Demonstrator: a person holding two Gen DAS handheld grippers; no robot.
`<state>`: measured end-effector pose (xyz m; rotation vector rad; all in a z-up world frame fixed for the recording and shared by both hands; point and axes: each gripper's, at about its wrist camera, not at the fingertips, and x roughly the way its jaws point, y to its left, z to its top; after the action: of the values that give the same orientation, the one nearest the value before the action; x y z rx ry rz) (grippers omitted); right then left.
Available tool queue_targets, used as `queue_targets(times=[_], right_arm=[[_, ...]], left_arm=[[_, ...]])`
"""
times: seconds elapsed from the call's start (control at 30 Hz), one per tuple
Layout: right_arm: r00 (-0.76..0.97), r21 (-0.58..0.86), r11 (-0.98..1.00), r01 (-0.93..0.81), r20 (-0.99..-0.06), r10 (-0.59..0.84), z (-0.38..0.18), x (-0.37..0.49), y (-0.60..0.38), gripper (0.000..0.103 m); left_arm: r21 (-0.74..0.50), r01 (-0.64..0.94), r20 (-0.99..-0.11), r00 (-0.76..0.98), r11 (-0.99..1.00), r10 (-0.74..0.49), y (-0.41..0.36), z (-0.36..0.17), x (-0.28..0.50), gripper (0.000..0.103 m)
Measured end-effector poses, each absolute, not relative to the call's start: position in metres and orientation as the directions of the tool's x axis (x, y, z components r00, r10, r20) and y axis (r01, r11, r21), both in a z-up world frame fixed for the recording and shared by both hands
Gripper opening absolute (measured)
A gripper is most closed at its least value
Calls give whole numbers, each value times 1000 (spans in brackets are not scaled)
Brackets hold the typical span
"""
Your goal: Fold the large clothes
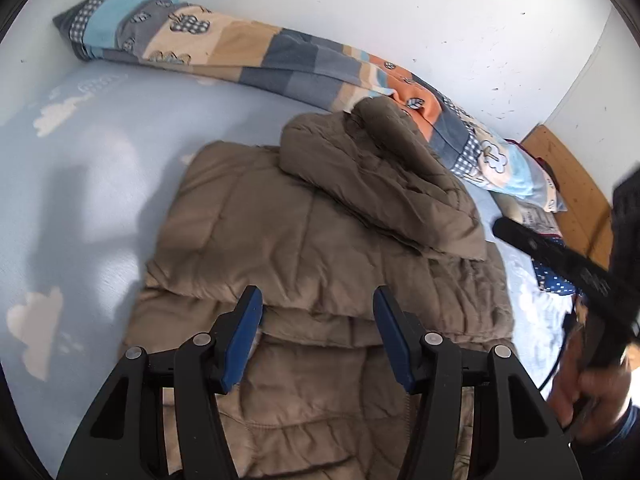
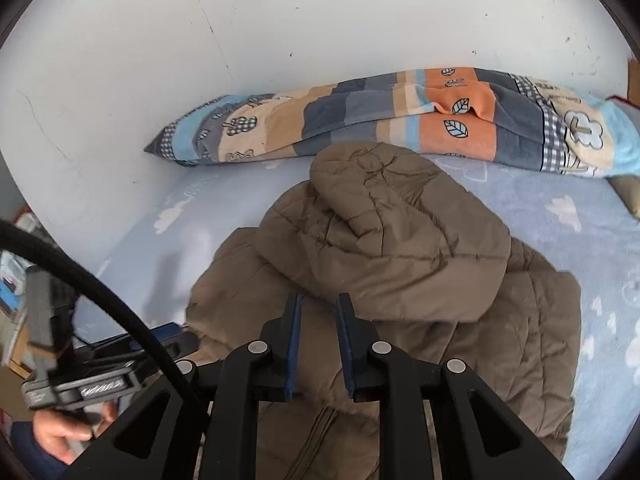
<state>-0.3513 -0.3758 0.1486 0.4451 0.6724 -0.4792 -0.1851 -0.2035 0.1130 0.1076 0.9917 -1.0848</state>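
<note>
A brown quilted jacket (image 1: pixel 304 240) lies folded on the bed, its hood (image 2: pixel 384 232) laid back over the body. My left gripper (image 1: pixel 318 300) hovers just above the jacket's near layers, jaws open wide with nothing between the blue pads. My right gripper (image 2: pixel 319 304) hangs over the hood's near edge; its jaws stand a narrow gap apart and no cloth is pinched. In the left wrist view the right gripper's black finger (image 1: pixel 560 256) reaches in from the right edge, beside the jacket.
The bed has a light-blue sheet with white clouds (image 1: pixel 80 200). A rolled patchwork quilt (image 2: pixel 400 120) lies along the white wall behind the jacket. A wooden board (image 1: pixel 568 176) and small items sit at the far right. A hand (image 2: pixel 60 436) holds the left gripper's handle.
</note>
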Motion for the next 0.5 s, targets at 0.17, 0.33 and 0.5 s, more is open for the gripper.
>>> queue_targets(times=[0.17,0.33,0.5], right_arm=[[561,95,777,622,-746,-359,117,-296,-402,20],[449,119,757,642,-859,-246,52,-281,-416,20],[473,180,746,641,-858,-200,57,-291,-422,20]], left_arm=[[-401,761,-719,84,511,-690,-201,112,-174,57],[-387,779,-717,83,494,-692,-204,115,-176,57],[-366,789,-728,87,493,-680,-209,113,-177,57]])
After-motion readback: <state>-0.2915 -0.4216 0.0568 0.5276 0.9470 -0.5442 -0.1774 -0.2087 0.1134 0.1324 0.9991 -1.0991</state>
